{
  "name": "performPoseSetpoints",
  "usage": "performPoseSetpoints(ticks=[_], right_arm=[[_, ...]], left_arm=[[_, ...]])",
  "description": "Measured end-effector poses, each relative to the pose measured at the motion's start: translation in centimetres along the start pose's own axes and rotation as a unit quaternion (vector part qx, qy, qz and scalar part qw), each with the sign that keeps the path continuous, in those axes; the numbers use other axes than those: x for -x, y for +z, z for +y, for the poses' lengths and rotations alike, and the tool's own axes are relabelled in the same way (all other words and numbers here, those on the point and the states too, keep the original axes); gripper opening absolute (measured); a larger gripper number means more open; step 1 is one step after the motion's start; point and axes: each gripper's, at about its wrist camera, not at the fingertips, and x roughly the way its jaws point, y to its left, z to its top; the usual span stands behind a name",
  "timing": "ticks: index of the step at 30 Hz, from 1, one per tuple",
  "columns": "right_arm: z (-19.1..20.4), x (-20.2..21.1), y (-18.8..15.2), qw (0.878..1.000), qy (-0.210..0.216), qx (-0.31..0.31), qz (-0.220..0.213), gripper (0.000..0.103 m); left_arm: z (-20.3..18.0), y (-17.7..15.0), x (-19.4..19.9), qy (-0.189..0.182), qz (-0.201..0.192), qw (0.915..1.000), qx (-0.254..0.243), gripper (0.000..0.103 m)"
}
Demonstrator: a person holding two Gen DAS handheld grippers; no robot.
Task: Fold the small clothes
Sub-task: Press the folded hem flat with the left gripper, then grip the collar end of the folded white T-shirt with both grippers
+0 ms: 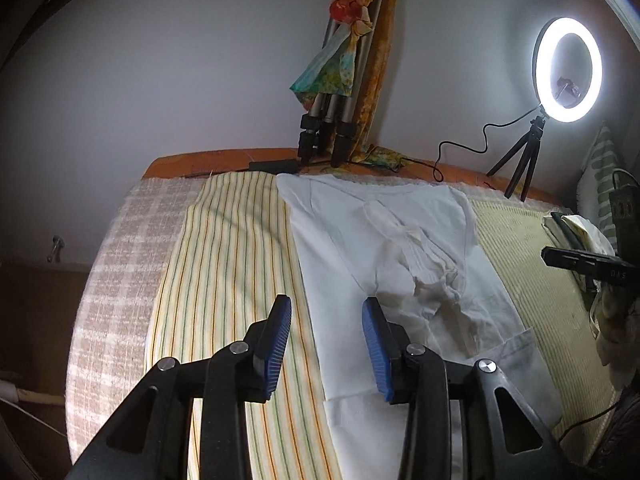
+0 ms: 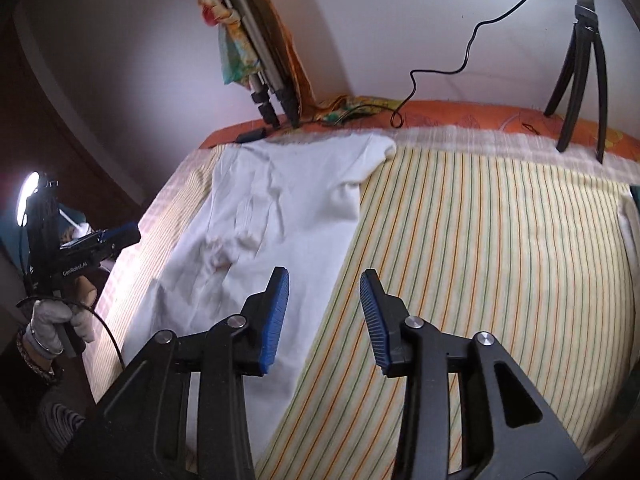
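A white garment (image 1: 384, 264) lies spread lengthwise on a striped sheet (image 1: 228, 264), with a crumpled patch at its middle. My left gripper (image 1: 326, 344) is open and empty, just above the garment's near left edge. In the right wrist view the same garment (image 2: 280, 216) lies left of centre on the striped sheet (image 2: 480, 260). My right gripper (image 2: 324, 316) is open and empty, over the garment's near right edge. The left gripper (image 2: 100, 240) shows at the far left there, held in a gloved hand. The right gripper's tip (image 1: 580, 264) shows at the right edge of the left wrist view.
A lit ring light (image 1: 568, 70) on a small tripod stands at the back right. A folded tripod (image 1: 340, 92) draped with colourful cloth leans on the wall. A black cable (image 2: 440, 68) runs along the orange back edge (image 2: 460, 114). Loose cloth (image 1: 576, 232) lies at right.
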Motion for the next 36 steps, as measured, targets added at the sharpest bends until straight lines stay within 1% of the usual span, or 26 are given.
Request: performPoseSetpoints(ticks=[3, 5, 8, 13, 16, 20, 23, 24, 25, 27, 28, 31, 32, 34, 36], right_arm=[[-2.0, -1.6, 2.2, 1.000, 0.023, -0.012, 0.009, 0.039], [-2.8, -2.8, 3.4, 0.999, 0.028, -0.016, 0.011, 0.039], [-4.5, -4.5, 5.0, 0.998, 0.041, -0.037, 0.013, 0.039], [-7.7, -7.2, 7.5, 0.994, 0.072, -0.087, 0.007, 0.039], [-9.5, -9.1, 8.7, 0.987, 0.103, -0.123, 0.013, 0.039], [-10.3, -11.3, 9.6, 0.983, 0.122, -0.137, 0.024, 0.039], [-10.0, -12.8, 10.2, 0.984, 0.117, -0.129, 0.035, 0.038], [-9.9, -13.1, 10.3, 0.984, 0.119, -0.126, 0.037, 0.031], [-9.9, -13.3, 10.6, 0.984, 0.123, -0.124, 0.040, 0.021], [-9.7, -13.4, 11.0, 0.985, 0.119, -0.115, 0.038, 0.010], [-9.5, -13.3, 11.3, 0.987, 0.115, -0.109, 0.036, 0.007], [-8.4, -13.3, 12.4, 0.995, 0.064, -0.064, 0.032, 0.006], [-8.2, -13.5, 12.7, 0.997, 0.051, -0.056, 0.034, 0.006], [-7.7, -13.5, 12.9, 0.997, 0.054, -0.045, 0.034, 0.006], [-7.4, -13.0, 12.8, 0.998, 0.048, -0.035, 0.030, 0.007]], left_arm=[[-0.8, 1.6, -1.0, -0.002, -0.001, 0.9999, -0.014, 0.040], [-1.2, 2.5, -1.8, -0.005, -0.001, 0.9999, -0.016, 0.040], [-2.0, 3.3, -3.3, -0.006, 0.002, 0.9996, -0.029, 0.040], [-3.3, 3.5, -5.6, -0.013, 0.012, 0.9990, -0.041, 0.040], [-3.7, 3.3, -6.8, -0.014, 0.020, 0.9987, -0.044, 0.040], [-3.6, 2.9, -8.2, -0.014, 0.029, 0.9987, -0.040, 0.040], [-3.4, 2.6, -9.0, -0.011, 0.034, 0.9986, -0.039, 0.040], [-3.4, 2.6, -9.3, -0.011, 0.036, 0.9986, -0.037, 0.040], [-3.2, 2.5, -9.5, -0.011, 0.038, 0.9986, -0.036, 0.040], [-3.1, 2.4, -9.8, -0.010, 0.041, 0.9985, -0.034, 0.040], [-3.0, 2.3, -10.0, -0.011, 0.042, 0.9985, -0.033, 0.040], [-2.9, 2.1, -10.4, -0.011, 0.045, 0.9984, -0.032, 0.040], [-2.9, 2.1, -10.5, -0.010, 0.046, 0.9984, -0.032, 0.040], [-2.8, 2.1, -10.6, -0.012, 0.045, 0.9984, -0.030, 0.040], [-2.7, 2.2, -10.7, -0.012, 0.044, 0.9985, -0.030, 0.040]])
